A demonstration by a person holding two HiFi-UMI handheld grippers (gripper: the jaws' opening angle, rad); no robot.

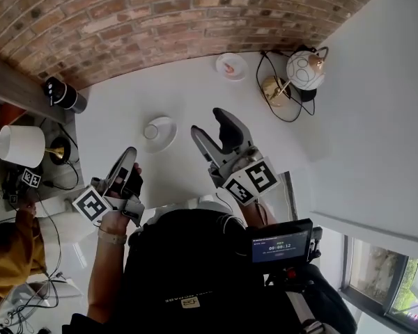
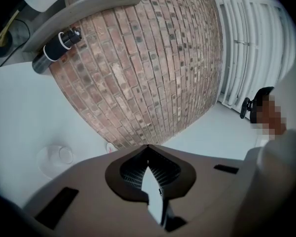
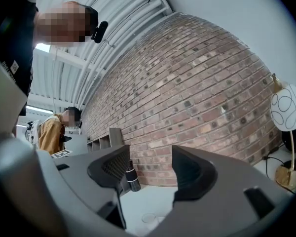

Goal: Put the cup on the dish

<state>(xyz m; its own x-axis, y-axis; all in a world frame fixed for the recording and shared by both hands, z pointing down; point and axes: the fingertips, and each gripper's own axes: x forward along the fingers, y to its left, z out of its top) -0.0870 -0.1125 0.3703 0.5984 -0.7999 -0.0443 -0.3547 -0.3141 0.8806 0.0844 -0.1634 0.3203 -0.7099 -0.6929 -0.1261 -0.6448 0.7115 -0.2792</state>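
The cup [image 1: 151, 131] looks to sit on the dish [image 1: 168, 136] mid-worktop [image 1: 195, 89], so I judge the placing done. Next I'd only draw both tongs clear. My left tongs [image 1: 129, 153] are closed on nothing. My right tongs [image 1: 207, 122] gape wide and empty, near the dish but touching nothing.

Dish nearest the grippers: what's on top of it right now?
A small clear cup stands on the dish, off-centre toward its left side in the head view. The rest of the dish looks bare. The patch under the cup's base is covered.
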